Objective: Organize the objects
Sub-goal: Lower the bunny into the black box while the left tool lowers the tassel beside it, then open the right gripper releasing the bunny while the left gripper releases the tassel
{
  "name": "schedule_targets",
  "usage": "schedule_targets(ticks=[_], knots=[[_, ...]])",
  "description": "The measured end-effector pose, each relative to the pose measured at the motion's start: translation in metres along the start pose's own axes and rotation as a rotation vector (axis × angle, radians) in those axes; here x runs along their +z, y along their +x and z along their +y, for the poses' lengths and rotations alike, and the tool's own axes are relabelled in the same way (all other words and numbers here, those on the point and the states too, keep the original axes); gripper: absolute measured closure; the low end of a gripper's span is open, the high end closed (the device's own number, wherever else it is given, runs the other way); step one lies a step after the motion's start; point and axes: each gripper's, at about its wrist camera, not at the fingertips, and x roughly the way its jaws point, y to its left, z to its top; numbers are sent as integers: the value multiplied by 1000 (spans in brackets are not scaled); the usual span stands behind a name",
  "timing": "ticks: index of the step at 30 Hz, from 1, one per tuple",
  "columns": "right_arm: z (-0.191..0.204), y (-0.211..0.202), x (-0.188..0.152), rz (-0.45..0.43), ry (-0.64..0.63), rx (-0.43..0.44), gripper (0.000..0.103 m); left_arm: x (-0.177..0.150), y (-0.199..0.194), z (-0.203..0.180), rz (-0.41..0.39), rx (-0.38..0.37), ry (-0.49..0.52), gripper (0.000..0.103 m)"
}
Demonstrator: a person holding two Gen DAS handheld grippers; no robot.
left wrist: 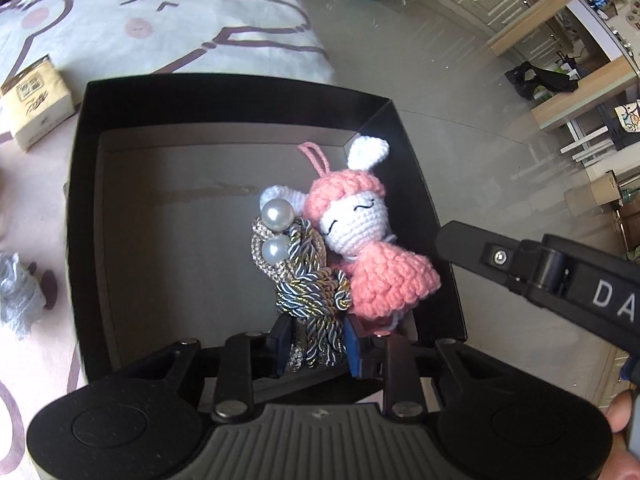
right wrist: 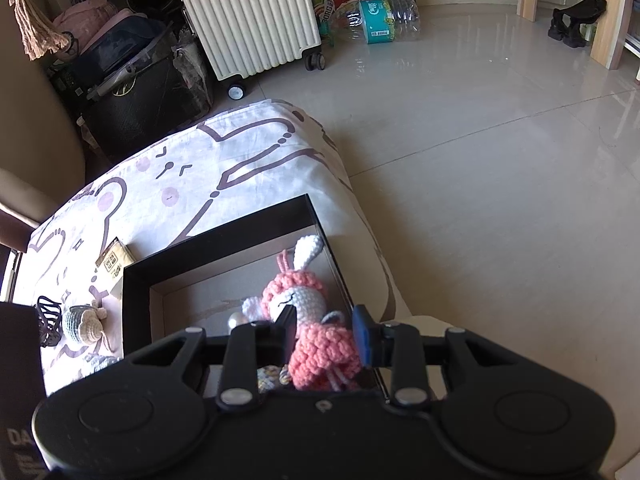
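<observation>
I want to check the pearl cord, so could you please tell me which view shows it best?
The left wrist view: the cord and pearls lie in full sight beside the doll. In the right wrist view the claw hides nearly all of it.

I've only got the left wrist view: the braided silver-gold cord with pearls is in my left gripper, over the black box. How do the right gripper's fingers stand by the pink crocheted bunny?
Observer: In the right wrist view, the right gripper has its fingers apart. The dress of the pink crocheted bunny is framed between them, but I cannot tell whether they touch it.
Operator: Anything out there not yet boxed?
Observer: Yes, a grey-and-beige crocheted toy lies on the cartoon-print cloth, outside the black cardboard box.
Operator: Anything else near it?
Observer: A black claw hair clip sits right beside that toy, on the side away from the box.
</observation>
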Motion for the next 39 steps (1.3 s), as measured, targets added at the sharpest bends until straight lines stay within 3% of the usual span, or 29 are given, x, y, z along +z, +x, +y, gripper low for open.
schedule_targets(ticks=[9,18,25,31,36,39], knots=[[2,5,-2,21,-1,-2,71,1,-5,10,11,-18,6,74],[6,12,-2,13,-1,1,72,4,-30,13,-27,-1,22,74],[29,30,-2,20,-170,-75,73,8,-55,17,-69,53,59,74],[37,48,-7,101,-265,-153,74,10,-61,28,-78,45,30,74],[42,46,-12,160,-326,-159,74,10,-58,27,-69,37,30,74],[43,44,-16,152,-339,-158,74,9,-59,24,-69,34,40,74]])
